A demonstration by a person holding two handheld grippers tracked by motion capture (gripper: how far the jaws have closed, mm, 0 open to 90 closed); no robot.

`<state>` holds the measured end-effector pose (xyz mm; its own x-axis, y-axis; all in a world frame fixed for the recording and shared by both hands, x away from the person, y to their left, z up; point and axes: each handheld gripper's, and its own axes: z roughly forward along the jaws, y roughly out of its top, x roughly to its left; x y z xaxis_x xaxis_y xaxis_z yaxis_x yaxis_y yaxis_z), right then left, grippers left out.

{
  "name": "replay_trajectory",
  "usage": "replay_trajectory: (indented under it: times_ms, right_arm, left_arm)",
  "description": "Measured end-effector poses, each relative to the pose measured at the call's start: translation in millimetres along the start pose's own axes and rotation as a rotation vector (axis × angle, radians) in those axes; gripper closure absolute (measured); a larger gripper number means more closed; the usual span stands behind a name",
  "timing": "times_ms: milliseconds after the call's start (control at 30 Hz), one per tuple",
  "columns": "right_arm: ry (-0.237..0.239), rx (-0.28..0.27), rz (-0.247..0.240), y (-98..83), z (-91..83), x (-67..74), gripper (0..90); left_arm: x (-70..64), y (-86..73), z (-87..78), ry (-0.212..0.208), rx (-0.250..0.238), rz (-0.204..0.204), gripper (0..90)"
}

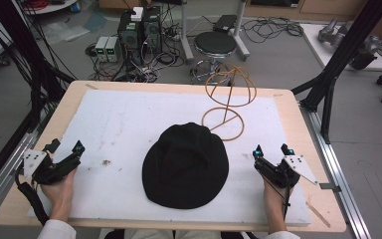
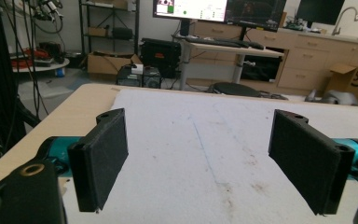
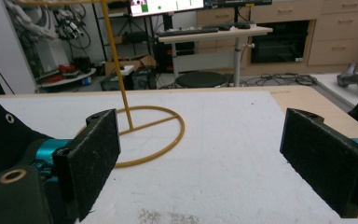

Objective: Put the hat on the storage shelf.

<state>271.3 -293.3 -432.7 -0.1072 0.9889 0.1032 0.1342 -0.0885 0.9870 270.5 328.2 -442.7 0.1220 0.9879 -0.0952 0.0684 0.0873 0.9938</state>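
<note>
A black brimmed hat [image 1: 186, 166] lies crown up in the middle of the white mat [image 1: 119, 124]. Behind it, at the back right, stands a tan wire hat stand [image 1: 227, 99] with a ring base [image 3: 156, 135] and a thin upright post. My left gripper [image 1: 65, 149] rests at the mat's left edge, open, with nothing between its pads [image 2: 103, 158]. My right gripper [image 1: 271, 151] sits to the right of the hat, open and empty as well, with the hat's edge [image 3: 2, 135] at the left of its view.
The wooden table [image 1: 298, 129] borders the mat on all sides. Black frame posts [image 1: 338, 59] rise at the right and left. Beyond the far edge are a round stool [image 1: 215, 45], computer boxes [image 1: 139, 30] and cables on the floor.
</note>
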Motion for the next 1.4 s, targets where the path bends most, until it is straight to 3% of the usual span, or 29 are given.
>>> replay_trajectory:
  times_ms: [100, 200, 433, 767, 933, 1067, 1400]
  right_arm:
    - [0.025, 0.001, 0.006, 4.0, -1.1, 0.4, 11.3]
    - [0.053, -0.004, -0.007, 7.6, -1.4, 3.2, 11.3]
    - [0.167, -0.004, -0.063, 20.0, -1.3, 17.2, 11.3]
    - [0.274, 0.01, -0.047, 30.8, 2.1, 35.2, 11.3]
    - [0.339, 0.01, -0.06, 35.9, 4.3, 49.2, 11.3]
    - [0.398, 0.011, -0.042, 39.0, 6.2, 60.9, 11.3]
    - [0.528, 0.024, -0.086, 41.7, 3.9, 93.5, 11.3]
  left_arm:
    - [-2.1, 0.5, -0.4, -0.003, -0.004, 0.013, 19.7]
    - [-2.1, 0.1, 0.5, -0.012, 0.001, -0.002, 19.7]
    - [-0.7, 0.0, 0.2, -0.012, 0.003, -0.005, 19.7]
    - [1.7, -0.5, -1.3, -0.009, 0.007, -0.007, 19.9]
    - [2.0, -0.6, -1.9, -0.026, 0.004, -0.013, 19.8]
    - [1.4, -0.5, -1.9, -0.03, 0.003, -0.009, 19.9]
    - [0.9, -0.8, -1.6, -0.031, 0.008, -0.01, 19.8]
